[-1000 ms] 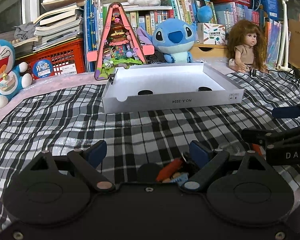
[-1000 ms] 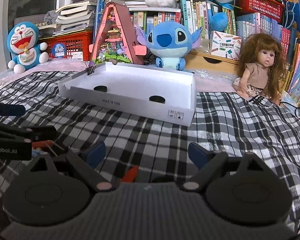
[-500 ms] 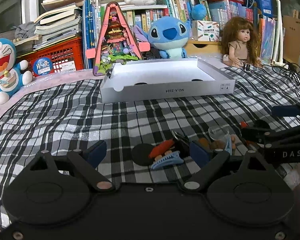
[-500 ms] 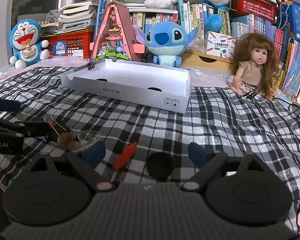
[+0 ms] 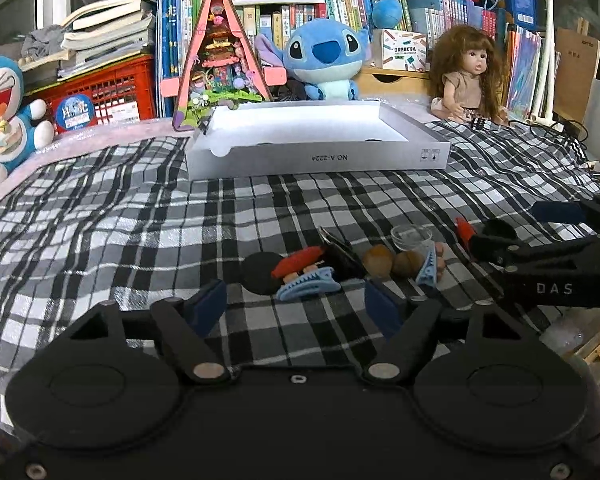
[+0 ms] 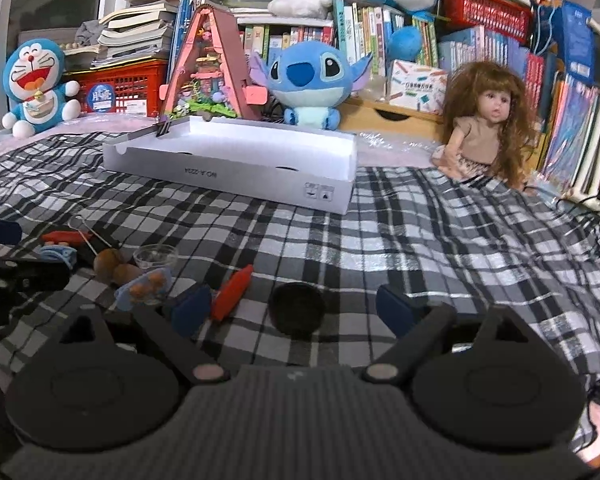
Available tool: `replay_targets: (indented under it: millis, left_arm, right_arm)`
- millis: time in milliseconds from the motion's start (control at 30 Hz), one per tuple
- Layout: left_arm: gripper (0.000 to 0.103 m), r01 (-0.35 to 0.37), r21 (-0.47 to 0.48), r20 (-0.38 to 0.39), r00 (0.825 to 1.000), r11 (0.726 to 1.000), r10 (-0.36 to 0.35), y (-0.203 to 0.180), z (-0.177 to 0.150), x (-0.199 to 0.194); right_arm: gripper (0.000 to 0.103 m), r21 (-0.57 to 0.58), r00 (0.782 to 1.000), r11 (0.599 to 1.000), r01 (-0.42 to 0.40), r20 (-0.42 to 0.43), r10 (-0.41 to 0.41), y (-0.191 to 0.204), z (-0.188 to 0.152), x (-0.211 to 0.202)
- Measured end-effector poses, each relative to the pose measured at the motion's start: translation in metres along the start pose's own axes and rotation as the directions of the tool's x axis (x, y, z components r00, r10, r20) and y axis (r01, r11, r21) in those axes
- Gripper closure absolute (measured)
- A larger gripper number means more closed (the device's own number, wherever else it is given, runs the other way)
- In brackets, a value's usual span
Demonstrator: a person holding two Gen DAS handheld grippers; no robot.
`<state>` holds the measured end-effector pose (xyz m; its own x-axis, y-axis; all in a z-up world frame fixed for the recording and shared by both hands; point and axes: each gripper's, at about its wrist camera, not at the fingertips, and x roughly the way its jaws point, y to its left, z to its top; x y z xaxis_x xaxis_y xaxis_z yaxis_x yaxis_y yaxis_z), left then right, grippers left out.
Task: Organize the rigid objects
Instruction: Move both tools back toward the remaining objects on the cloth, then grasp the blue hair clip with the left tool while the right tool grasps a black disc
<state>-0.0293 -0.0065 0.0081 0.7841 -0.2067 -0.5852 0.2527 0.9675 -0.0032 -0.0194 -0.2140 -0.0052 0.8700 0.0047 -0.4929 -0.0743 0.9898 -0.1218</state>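
Small rigid items lie on the checked cloth. In the left wrist view I see a black disc [image 5: 261, 273], a red stick [image 5: 298, 259], a blue hair clip [image 5: 307, 283], two brown balls [image 5: 378, 261] and a clear cup [image 5: 411, 237]. My left gripper [image 5: 296, 307] is open, just short of the disc and clip. In the right wrist view my right gripper [image 6: 294, 307] is open around a black disc [image 6: 297, 309], with a red stick [image 6: 233, 292] by its left finger. A white shallow box [image 5: 316, 157] stands further back, also shown in the right wrist view [image 6: 236, 172].
Behind the box stand a pink triangular toy house [image 5: 220, 60], a Stitch plush [image 5: 324, 60], a doll [image 5: 470, 76], a Doraemon plush [image 5: 0, 108], a red crate [image 5: 100, 92] and bookshelves. Cables [image 5: 540, 126] lie at the far right.
Both grippers have pulled back and risen, so the small items that were partly hidden under them now lie in open view in front of the fingers. Both stay open.
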Motion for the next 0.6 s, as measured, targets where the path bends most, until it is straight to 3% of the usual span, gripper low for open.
replay_targets:
  millis: [267,600]
  left_arm:
    - [0.049,0.048,-0.03,-0.022,0.999,0.998,-0.049,-0.0035,0.0025,0.0011]
    - [0.06,0.04,-0.049,-0.025,0.999,0.998,-0.041,-0.0063,0.0068,0.0087]
  right_arm:
    - [0.011,0.018,1.0,1.0,0.018,0.001,-0.018,-0.0031,-0.0017,0.0011]
    - [0.028,0.044,1.0,0.999,0.013,-0.011,-0.012,-0.0036,-0.0045,0.0021]
